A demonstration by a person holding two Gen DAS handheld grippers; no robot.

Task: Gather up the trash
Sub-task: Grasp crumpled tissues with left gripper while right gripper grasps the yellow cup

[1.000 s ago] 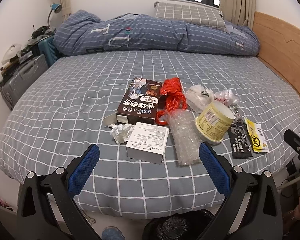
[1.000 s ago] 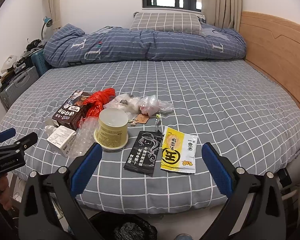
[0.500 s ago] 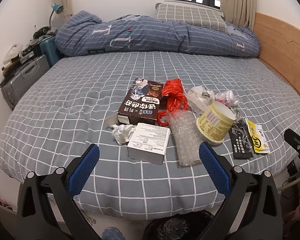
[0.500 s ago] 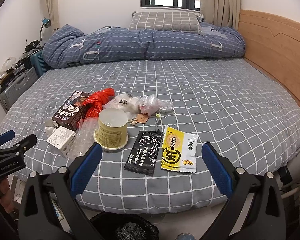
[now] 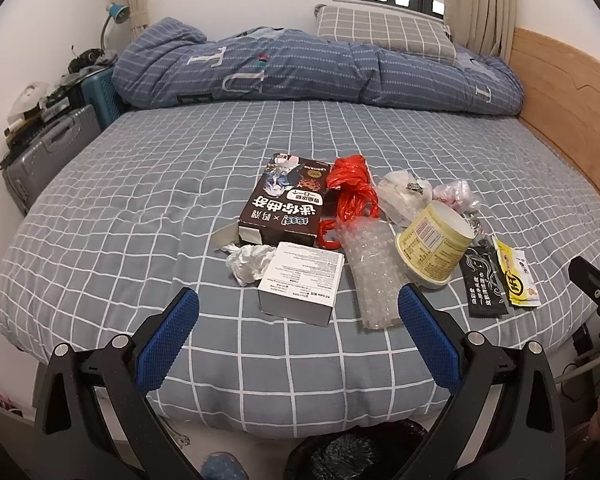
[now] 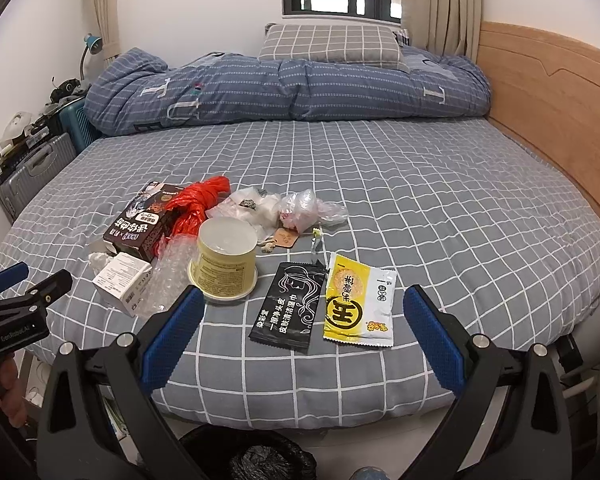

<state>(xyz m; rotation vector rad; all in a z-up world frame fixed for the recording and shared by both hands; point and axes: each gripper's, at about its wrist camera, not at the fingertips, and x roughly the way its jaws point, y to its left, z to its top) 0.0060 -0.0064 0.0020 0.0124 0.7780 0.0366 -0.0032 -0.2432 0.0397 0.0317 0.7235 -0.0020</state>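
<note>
Trash lies in a cluster on the grey checked bed (image 5: 140,208): a dark snack box (image 5: 286,202), a white box (image 5: 302,280), crumpled tissue (image 5: 247,262), a red plastic bag (image 5: 352,192), bubble wrap (image 5: 374,276), a yellow cup (image 5: 434,240), a black sachet (image 6: 290,306) and a yellow packet (image 6: 358,304). My left gripper (image 5: 298,322) hangs open just short of the white box, holding nothing. Over the near bed edge, the open right gripper (image 6: 304,320) faces the black sachet and yellow packet.
A black-lined trash bin (image 6: 256,456) stands on the floor below the bed's near edge. A folded blue quilt (image 5: 300,68) and pillow lie at the far end. Suitcases (image 5: 48,152) stand at the left, a wooden headboard (image 6: 560,112) at the right.
Both grippers have edged slightly nearer to the bed; the trash has not moved and both stay open.
</note>
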